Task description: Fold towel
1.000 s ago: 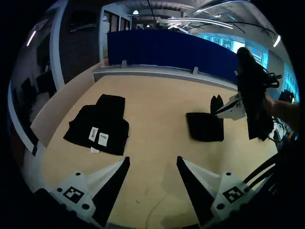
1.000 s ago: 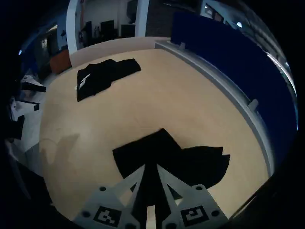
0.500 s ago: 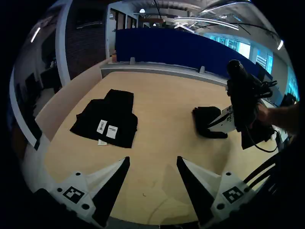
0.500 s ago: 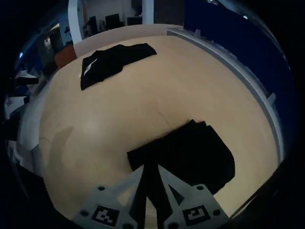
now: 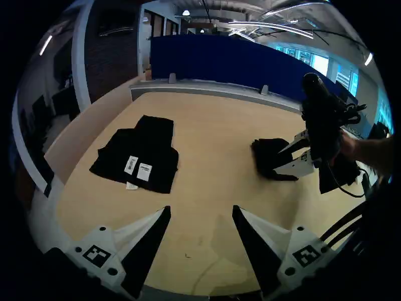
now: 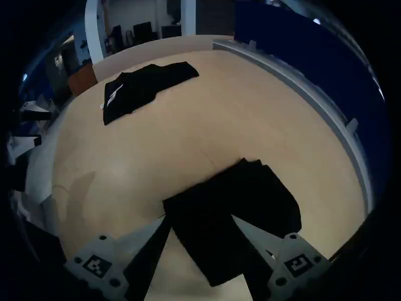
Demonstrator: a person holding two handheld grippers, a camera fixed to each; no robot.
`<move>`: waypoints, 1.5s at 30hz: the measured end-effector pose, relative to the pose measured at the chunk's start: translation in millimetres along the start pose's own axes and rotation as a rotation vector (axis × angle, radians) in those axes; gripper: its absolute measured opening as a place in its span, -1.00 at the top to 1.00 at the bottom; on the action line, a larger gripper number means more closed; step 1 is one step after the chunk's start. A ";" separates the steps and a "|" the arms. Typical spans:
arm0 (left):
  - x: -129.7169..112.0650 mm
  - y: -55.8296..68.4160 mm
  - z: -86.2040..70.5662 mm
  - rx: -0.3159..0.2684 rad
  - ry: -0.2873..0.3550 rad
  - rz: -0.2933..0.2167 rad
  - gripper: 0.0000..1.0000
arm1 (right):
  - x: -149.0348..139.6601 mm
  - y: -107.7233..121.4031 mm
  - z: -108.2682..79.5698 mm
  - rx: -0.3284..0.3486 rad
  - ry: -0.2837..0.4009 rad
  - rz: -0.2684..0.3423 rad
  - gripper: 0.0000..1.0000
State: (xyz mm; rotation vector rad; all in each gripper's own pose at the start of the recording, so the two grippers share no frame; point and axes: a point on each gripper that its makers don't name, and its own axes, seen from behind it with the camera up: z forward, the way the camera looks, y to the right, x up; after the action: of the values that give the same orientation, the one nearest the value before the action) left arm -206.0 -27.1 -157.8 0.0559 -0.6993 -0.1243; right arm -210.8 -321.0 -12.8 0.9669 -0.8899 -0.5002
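Between the right gripper's (image 6: pixel 200 218) released jaws lies the black towel (image 6: pixel 250 195); the left gripper's (image 5: pixel 201 207) jaws gape, well apart from it.

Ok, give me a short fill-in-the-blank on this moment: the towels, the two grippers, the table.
1. The larger towel and the smaller towel are both ____ in colour.
2. The right gripper has its jaws ____, one on each side of the smaller towel's near end.
3. The left gripper is above the bare table, holding ____.
4. The partition behind the table is ____.
Missing words: black; open; nothing; blue.
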 end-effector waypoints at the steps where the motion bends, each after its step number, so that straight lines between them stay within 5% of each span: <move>1: 0.5 0.8 0.2 -0.001 0.000 0.000 -0.82 | -0.8 0.7 -0.4 -0.002 0.000 0.003 -0.61; 24: 9.8 14.5 11.6 -0.029 -0.001 0.016 -0.82 | -77.1 33.5 -43.6 -0.092 -0.044 0.111 -0.62; 35: 11.4 21.1 13.0 -0.039 -0.002 0.022 -0.82 | -88.8 30.4 -40.7 -0.093 -0.053 0.130 -0.58; 45: 11.4 16.7 11.4 -0.035 0.000 0.014 -0.82 | -98.4 22.5 -34.5 -0.084 -0.070 0.125 -0.17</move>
State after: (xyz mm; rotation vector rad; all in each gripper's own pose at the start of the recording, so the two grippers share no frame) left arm -203.1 -12.1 -140.3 0.0178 -0.6973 -0.1233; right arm -237.5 -222.5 -43.9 0.8165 -0.9782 -0.4630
